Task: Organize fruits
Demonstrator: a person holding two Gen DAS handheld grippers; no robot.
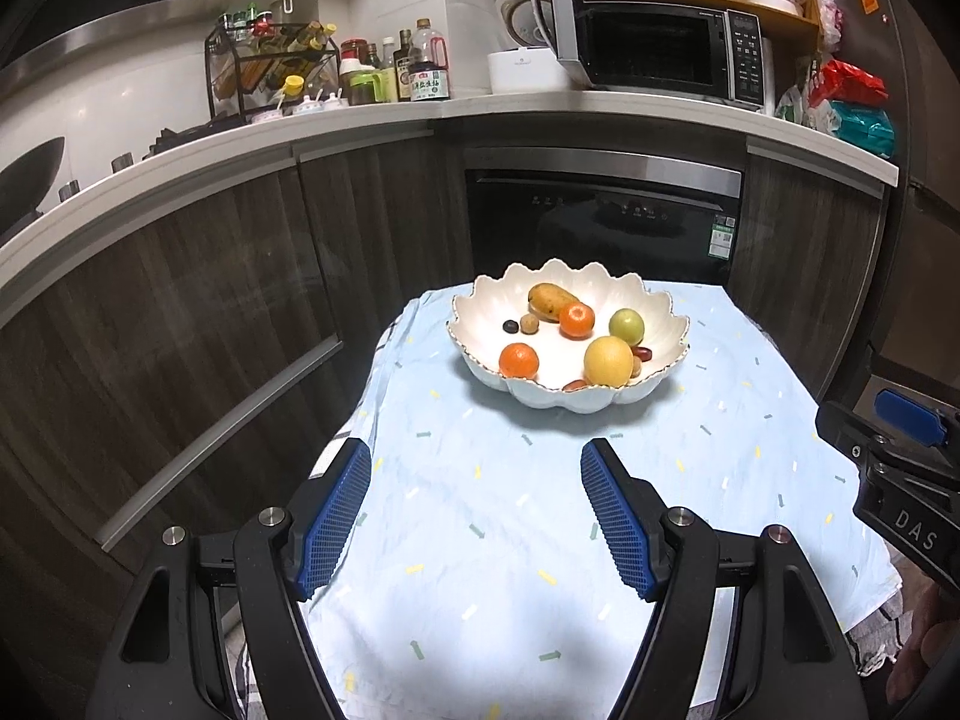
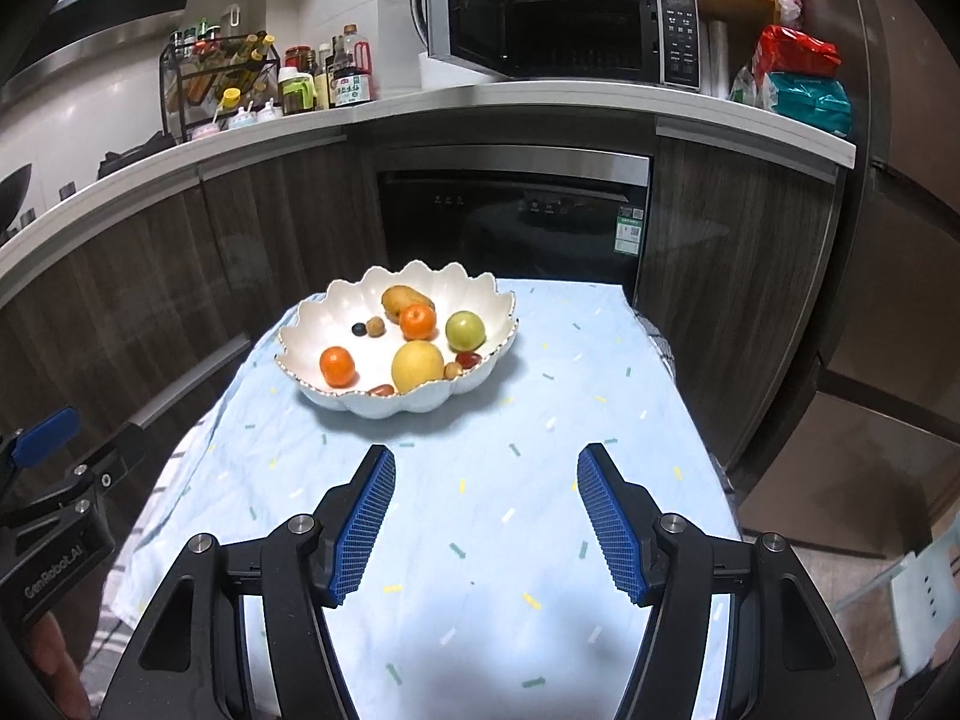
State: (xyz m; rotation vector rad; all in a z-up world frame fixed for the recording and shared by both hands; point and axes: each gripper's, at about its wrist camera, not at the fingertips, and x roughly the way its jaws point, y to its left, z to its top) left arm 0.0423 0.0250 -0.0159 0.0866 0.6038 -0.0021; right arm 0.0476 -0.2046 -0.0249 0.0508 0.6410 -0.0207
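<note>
Fruit all sits in the bowl [image 1: 660, 324] at the far middle of the tabletop [image 1: 480, 540], and none lies loose on the blue cloth, so the gathering looks done or nearly done; whether any sorting inside the bowl is left I cannot tell from the task alone.

In the bowl are a mango [image 1: 551, 300] at the back, two oranges [image 1: 519, 360] (one at the near left, the other touching the mango), a green fruit [image 1: 626, 326] on the right, and a large yellow fruit [image 1: 608, 361] at the near right. Small dark and brown pieces lie between them, with reddish ones by the near rim.

The mango is the only long thing: it lies flat, its long axis running from back left toward the middle orange. The others are round and point nowhere.

The left gripper [image 1: 477, 516] and right gripper [image 2: 486, 519] both stand open and empty above the cloth, well short of the bowl.
</note>
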